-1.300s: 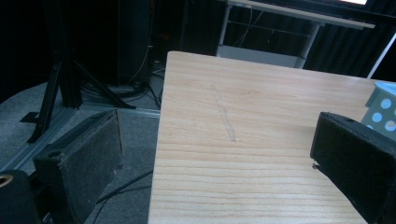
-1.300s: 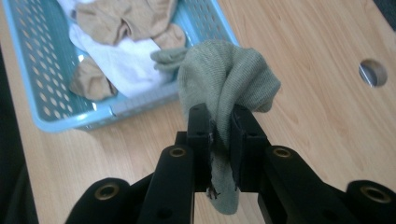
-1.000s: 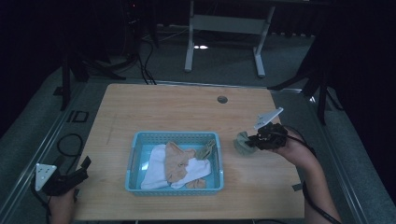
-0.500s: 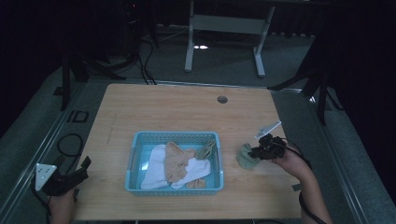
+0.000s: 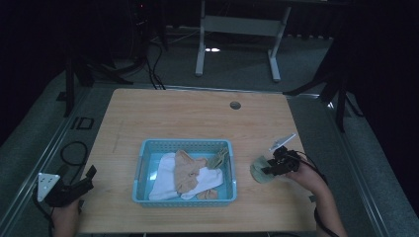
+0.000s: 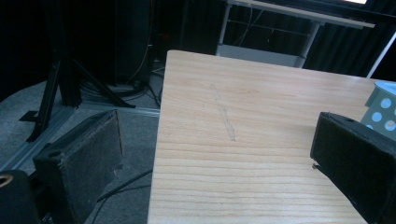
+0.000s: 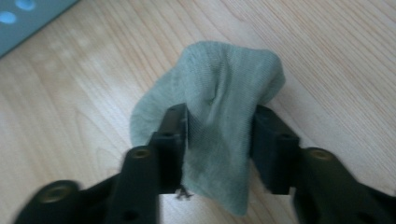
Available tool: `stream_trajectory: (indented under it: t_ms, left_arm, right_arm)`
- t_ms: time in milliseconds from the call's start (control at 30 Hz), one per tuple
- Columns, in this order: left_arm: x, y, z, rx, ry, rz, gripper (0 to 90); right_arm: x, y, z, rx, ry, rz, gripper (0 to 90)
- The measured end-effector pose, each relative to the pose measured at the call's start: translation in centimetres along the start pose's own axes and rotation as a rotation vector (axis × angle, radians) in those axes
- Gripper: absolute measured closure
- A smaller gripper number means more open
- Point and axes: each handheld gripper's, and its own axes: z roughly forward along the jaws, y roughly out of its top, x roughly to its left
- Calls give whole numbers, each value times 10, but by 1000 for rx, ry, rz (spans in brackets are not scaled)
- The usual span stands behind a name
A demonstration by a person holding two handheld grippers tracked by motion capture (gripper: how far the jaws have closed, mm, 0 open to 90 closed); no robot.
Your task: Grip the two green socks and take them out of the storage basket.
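The pale grey-green knitted sock (image 7: 219, 107) is soft and rumpled, its fine ribbed weave bunched into a rounded hump with one flap hanging toward the camera in the right gripper view. The right gripper (image 7: 219, 140) is closed on its middle, the cloth pinched between the two black jaws, and the sock's far end lies on the light wooden surface (image 7: 327, 56). From the high view the sock (image 5: 259, 169) sits on the surface just right of the light blue perforated plastic basket (image 5: 143, 160), near the right gripper (image 5: 272, 168). Whether it is one sock or a folded pair cannot be told, since the jaws cover its centre and its lower edge is blurred. The basket holds a white cloth (image 5: 165, 182), a tan cloth (image 5: 185, 168) and a small olive piece (image 5: 217, 159), overlapped so their shapes are hard to make out. The left gripper (image 5: 84, 180) rests at the surface's near left corner, jaws spread wide with nothing between them, the right-hand one cut off by the frame in its own view.
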Motion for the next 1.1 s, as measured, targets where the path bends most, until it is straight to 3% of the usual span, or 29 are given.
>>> stream_trajectory:
  t_ms: [133, 433, 1100]
  left_arm:
    - [0, 0, 0, 0, -1, 1, 23]
    - [0, 0, 0, 3, -4, 1, 23]
    - [0, 0, 0, -2, -9, -5, 23]
  right_arm:
    - [2, 3, -5, -2, 10, -3, 450]
    - [10, 20, -25, -31, 23, -24, 393]
    - [38, 80, -53, -56, 12, -150, 409]
